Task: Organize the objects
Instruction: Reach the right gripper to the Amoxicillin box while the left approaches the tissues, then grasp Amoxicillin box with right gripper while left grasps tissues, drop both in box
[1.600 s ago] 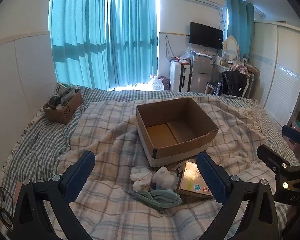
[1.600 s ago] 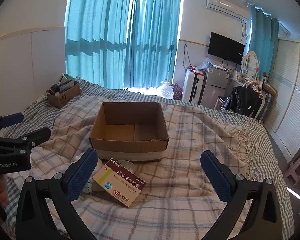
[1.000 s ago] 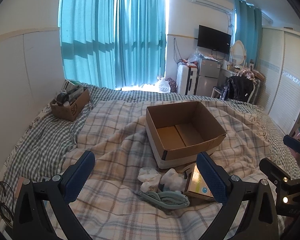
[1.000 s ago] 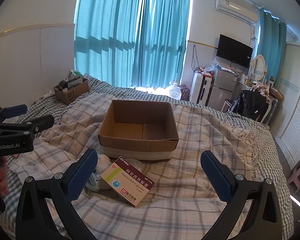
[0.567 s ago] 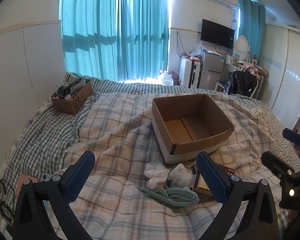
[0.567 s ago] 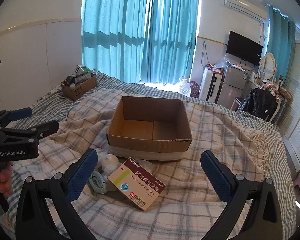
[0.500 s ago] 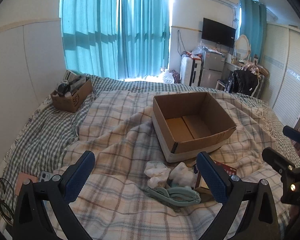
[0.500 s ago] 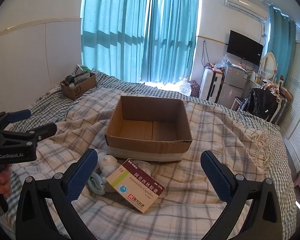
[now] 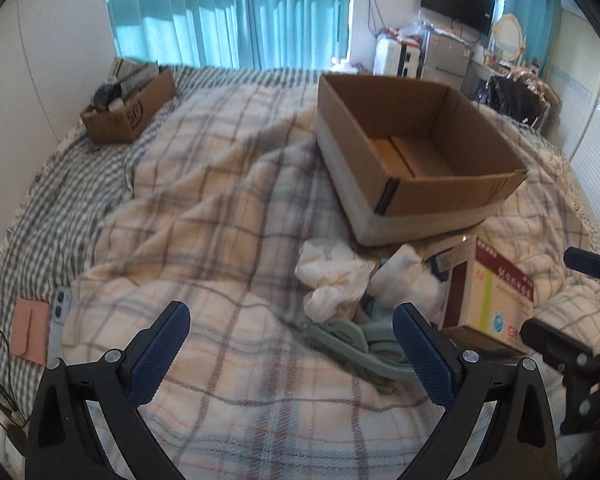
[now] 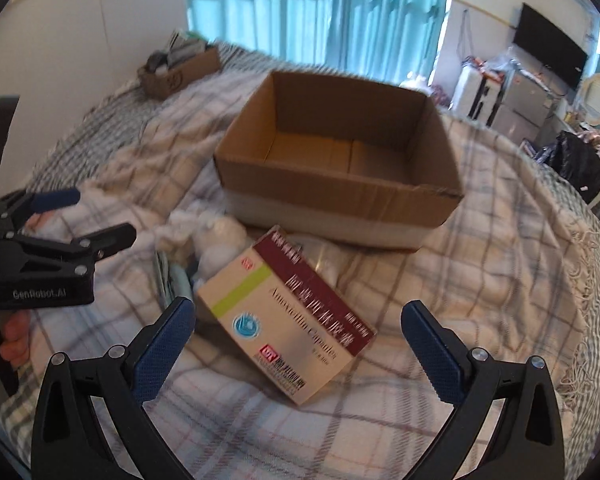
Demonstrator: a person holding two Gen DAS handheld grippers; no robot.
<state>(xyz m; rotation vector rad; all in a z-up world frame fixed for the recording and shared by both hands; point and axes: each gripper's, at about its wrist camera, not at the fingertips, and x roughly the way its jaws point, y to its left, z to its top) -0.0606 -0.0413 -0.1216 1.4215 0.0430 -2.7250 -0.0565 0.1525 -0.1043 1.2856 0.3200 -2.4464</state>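
An open, empty cardboard box (image 9: 416,148) (image 10: 340,160) sits on a plaid blanket on a bed. In front of it lie a medicine carton (image 10: 286,322) (image 9: 494,292), crumpled white tissues (image 9: 332,278) (image 10: 216,236) and a pale green plastic clip (image 9: 354,340). My left gripper (image 9: 290,344) is open and empty, low over the blanket just left of the pile. My right gripper (image 10: 298,346) is open and empty, with the carton between and just beyond its fingers. The left gripper also shows in the right wrist view (image 10: 84,220).
A small cardboard box of clutter (image 9: 128,106) stands at the bed's far left by the wall. A phone (image 9: 60,316) and a pink wallet (image 9: 30,332) lie at the left edge. Curtains, a TV and furniture are beyond the bed.
Both grippers have dropped lower and closer to the pile; the carton and tissues now look much larger. Nothing has been taken hold of.
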